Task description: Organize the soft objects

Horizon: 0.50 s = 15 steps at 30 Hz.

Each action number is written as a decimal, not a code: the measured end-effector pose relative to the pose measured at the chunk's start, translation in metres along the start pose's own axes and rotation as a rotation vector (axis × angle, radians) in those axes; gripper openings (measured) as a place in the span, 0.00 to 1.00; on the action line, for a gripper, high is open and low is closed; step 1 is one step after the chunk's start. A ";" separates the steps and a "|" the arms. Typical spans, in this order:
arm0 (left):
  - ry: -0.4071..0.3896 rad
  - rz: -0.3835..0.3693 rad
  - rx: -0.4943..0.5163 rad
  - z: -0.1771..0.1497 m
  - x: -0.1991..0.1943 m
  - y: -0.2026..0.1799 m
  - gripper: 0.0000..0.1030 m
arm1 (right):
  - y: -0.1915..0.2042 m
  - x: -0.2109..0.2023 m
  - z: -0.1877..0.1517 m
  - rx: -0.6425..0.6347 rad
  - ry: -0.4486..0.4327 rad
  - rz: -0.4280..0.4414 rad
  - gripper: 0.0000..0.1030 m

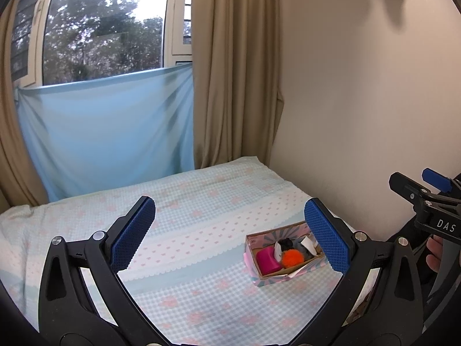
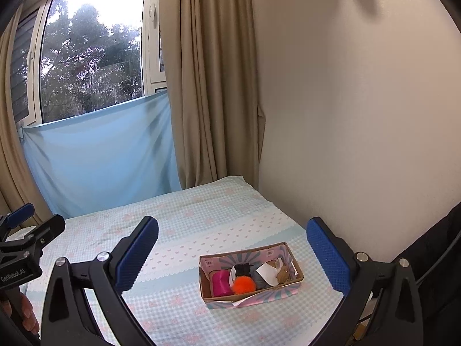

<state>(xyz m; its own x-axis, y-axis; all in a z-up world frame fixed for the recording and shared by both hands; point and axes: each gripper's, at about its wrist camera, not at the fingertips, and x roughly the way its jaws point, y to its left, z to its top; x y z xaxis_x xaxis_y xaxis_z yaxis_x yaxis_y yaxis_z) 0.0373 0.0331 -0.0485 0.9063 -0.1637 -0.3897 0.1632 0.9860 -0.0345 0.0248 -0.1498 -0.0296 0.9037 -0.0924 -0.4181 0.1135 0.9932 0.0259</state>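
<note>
A shallow cardboard box [image 2: 298, 274] with a pink and blue pattern sits on the bed [image 2: 187, 216] near the right wall. In it lie a magenta soft block [image 2: 221, 283], an orange pompom [image 2: 243, 285], a black piece [image 2: 241, 268], a grey and white piece [image 2: 263, 276] and a brown tuft [image 2: 283, 274]. The box also shows in the left wrist view [image 1: 253, 238], with the magenta block [image 1: 267, 260] and the pompom [image 1: 292, 258]. My left gripper [image 1: 229, 233] is open and empty, above the bed, left of the box. My right gripper [image 2: 232, 248] is open and empty, held above the box.
The bed has a checked blue and pink sheet. A cream wall [image 2: 360, 115] runs along its right side. Beige curtains [image 2: 207, 86] and a blue cloth [image 2: 100, 150] under a window [image 2: 92, 57] stand behind its head.
</note>
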 end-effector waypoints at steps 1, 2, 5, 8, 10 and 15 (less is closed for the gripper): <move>-0.001 -0.001 0.004 0.000 0.000 -0.002 1.00 | 0.000 0.000 0.001 0.000 -0.001 -0.002 0.99; -0.002 0.000 0.008 0.001 0.000 -0.003 1.00 | -0.001 0.000 0.001 -0.001 -0.002 -0.001 0.99; -0.007 0.004 0.020 0.002 0.001 -0.006 1.00 | -0.002 0.000 0.002 -0.001 -0.005 -0.001 0.99; -0.007 0.003 0.025 0.002 0.002 -0.009 1.00 | -0.004 0.000 0.004 -0.001 -0.011 0.001 0.99; -0.009 0.003 0.029 0.003 0.002 -0.011 1.00 | -0.005 0.002 0.004 -0.002 -0.012 0.000 0.99; -0.013 0.006 0.042 0.003 0.003 -0.014 1.00 | -0.006 0.003 0.005 -0.001 -0.012 0.002 0.99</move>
<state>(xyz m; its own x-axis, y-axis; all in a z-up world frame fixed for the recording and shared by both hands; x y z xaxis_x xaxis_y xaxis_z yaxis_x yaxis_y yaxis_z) 0.0387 0.0188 -0.0463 0.9122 -0.1580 -0.3780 0.1733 0.9849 0.0064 0.0289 -0.1568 -0.0263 0.9086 -0.0914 -0.4076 0.1114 0.9935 0.0255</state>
